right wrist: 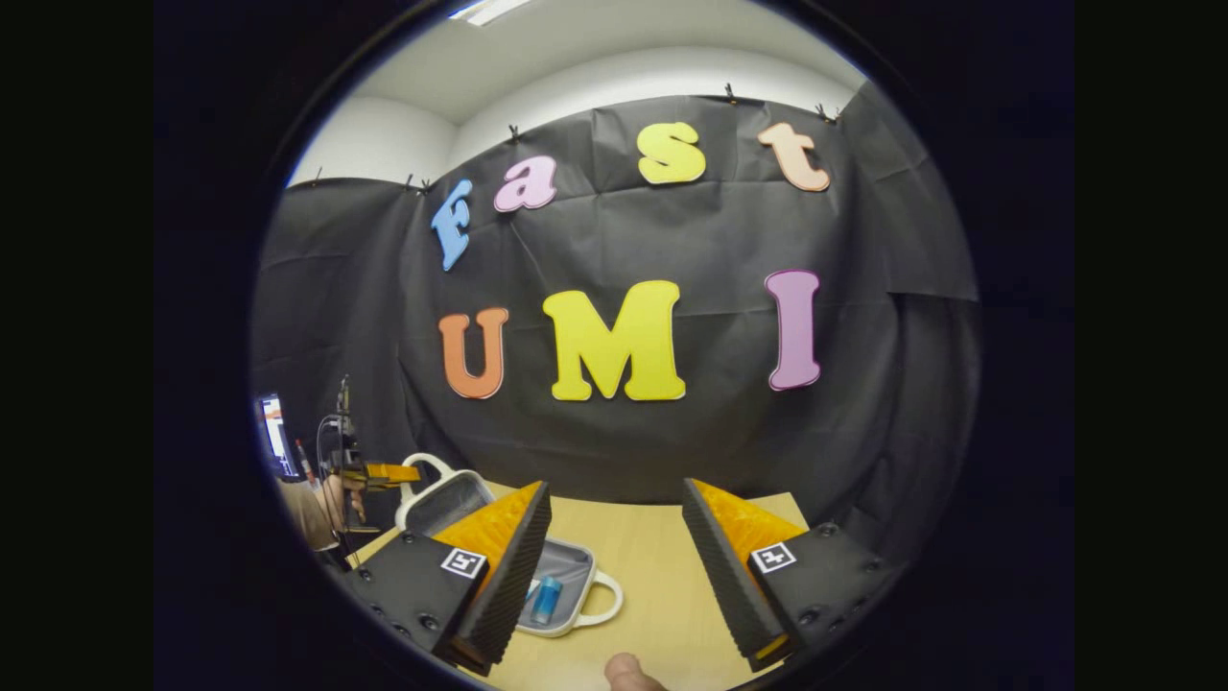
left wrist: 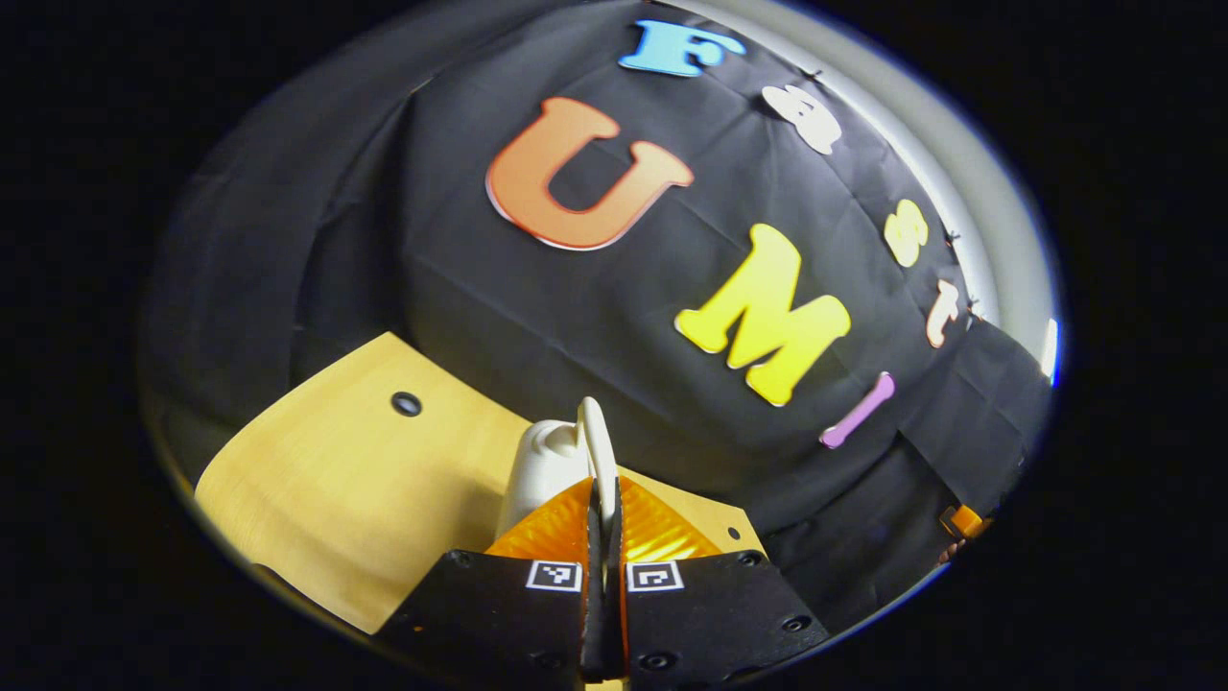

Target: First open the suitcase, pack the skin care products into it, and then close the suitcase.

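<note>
Two views settle which hand matters for the closing move. On the left, the left gripper [left wrist: 602, 499] has its fingers pressed together on the white lid handle [left wrist: 597, 443], a thin loop standing up between the tips, with the pale suitcase [left wrist: 537, 470] shell bulging just behind it and the wooden table [left wrist: 345, 480] spreading off to the left. In the right gripper view that same left gripper [right wrist: 389, 472] appears far to the left, gripped by a hand [right wrist: 336, 499], at the top handle of the raised lid [right wrist: 443, 499], which stands tilted up over the lower half lying open on the table. Inside the grey-lined tray [right wrist: 574, 566] lies a small blue bottle [right wrist: 547, 600], apparently a skin care product already packed, its long axis running roughly toward the camera. Further right, the right gripper [right wrist: 614, 566] hangs with its fingers spread wide and nothing between them, the suitcase low and to its left, partly hidden by its left finger. By my reading the lid must swing down toward the tray, and the left hand, already holding the handle, is much the nearer one to do it.
</note>
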A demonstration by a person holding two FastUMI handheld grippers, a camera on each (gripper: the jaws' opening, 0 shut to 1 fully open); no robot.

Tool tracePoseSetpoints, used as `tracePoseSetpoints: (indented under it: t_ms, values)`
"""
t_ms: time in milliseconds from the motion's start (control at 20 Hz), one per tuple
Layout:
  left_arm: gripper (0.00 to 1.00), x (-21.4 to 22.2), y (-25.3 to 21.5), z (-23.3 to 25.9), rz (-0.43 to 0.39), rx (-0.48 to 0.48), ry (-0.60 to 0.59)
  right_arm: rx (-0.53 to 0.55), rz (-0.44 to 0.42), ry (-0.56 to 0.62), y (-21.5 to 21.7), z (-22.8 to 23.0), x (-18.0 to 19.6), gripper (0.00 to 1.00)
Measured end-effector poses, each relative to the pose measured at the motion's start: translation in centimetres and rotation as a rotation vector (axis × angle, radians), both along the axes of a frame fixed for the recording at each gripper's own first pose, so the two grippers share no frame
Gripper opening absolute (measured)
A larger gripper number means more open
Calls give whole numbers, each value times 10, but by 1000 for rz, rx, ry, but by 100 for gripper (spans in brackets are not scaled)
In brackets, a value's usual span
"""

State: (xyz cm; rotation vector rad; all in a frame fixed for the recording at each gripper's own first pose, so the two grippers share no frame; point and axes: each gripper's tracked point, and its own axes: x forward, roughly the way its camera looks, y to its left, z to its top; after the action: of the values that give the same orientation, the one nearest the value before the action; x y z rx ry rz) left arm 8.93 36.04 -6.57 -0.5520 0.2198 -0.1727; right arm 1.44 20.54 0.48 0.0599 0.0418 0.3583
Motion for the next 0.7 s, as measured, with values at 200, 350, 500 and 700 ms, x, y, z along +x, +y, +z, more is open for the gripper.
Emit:
tracePoseSetpoints:
  t_ms: [200,350,500,700]
  values:
    - [3,-2,-61,8,-64,3,-8,-2,24,-9,-16,1,-3,81]
    - [3,-7,-98,4,-98,-12,-1,-8,23,-22,-30,3,-6,77]
    - [3,-5,-133,-6,-128,-38,15,-9,29,-25,-40,2,-7,81]
    - [3,-1,-185,-30,-179,-39,60,-28,-4,-54,-59,5,-6,81]
